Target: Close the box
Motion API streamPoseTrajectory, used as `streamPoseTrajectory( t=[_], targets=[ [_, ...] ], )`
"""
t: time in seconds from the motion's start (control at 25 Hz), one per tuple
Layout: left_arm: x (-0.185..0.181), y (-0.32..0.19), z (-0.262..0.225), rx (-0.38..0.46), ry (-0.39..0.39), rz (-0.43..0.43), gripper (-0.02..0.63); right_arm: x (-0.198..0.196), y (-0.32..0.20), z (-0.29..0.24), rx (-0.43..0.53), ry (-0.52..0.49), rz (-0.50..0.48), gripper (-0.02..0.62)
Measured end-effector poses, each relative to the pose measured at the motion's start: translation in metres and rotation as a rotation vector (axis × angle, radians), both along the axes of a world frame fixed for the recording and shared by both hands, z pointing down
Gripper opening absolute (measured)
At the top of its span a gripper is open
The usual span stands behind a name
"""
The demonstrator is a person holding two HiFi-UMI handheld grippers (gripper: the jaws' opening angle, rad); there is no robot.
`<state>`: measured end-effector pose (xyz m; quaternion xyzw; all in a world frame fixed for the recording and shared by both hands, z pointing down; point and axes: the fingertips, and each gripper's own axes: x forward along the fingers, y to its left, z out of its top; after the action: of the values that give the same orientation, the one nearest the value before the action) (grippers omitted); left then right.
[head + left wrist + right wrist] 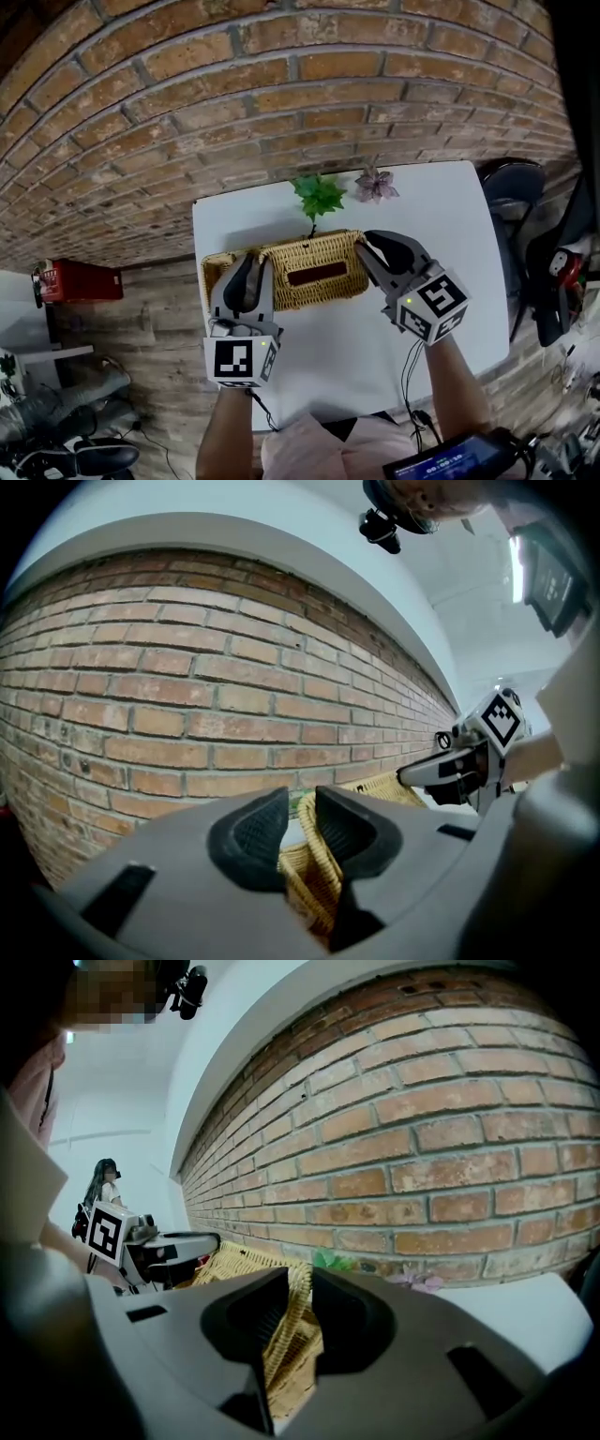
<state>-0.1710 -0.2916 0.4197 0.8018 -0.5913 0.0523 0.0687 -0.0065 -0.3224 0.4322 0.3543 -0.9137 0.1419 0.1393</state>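
While the only clear print is the black-and-white square marker on each cube, left point(242, 361) and right point(433, 307), a screen point(450, 461) at the bottom right of the head view shows bluish digits too small to read.

The wicker box point(217, 270) sits mid-frame on a white table point(347, 356), toward the table's far edge by the brick wall point(281, 84). Its lid point(314, 258) lies over it, offset right so the box's left end shows. The lid has a dark slot in its top. Cannot tell if it is fully seated.

The left gripper point(247, 267) is at the lid's left end, pointing toward the wall and only slightly down. In the left gripper view its jaws are narrow and clamp a wicker edge of the lid. The right gripper point(371, 244) is at the lid's right end, angled in toward upper left and tipped down a bit more. In the right gripper view its jaws are also narrow, pinching the lid's wicker edge.

Both forearms come up from the bottom edge, the left point(230, 431) straight and the right point(459, 384) slanted.

A green plant point(319, 195) and a purple flower point(376, 185) stand just behind the box.
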Motion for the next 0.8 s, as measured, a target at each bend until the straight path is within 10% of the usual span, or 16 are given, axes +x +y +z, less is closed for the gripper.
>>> streamPoseTrajectory(
  t=[0.8],
  targets=[
    [-0.001,-0.015,0.019,-0.027,-0.080,-0.036,0.074,-0.003,-0.016,0.052,-0.081,0.086,0.024,0.101]
  ],
)
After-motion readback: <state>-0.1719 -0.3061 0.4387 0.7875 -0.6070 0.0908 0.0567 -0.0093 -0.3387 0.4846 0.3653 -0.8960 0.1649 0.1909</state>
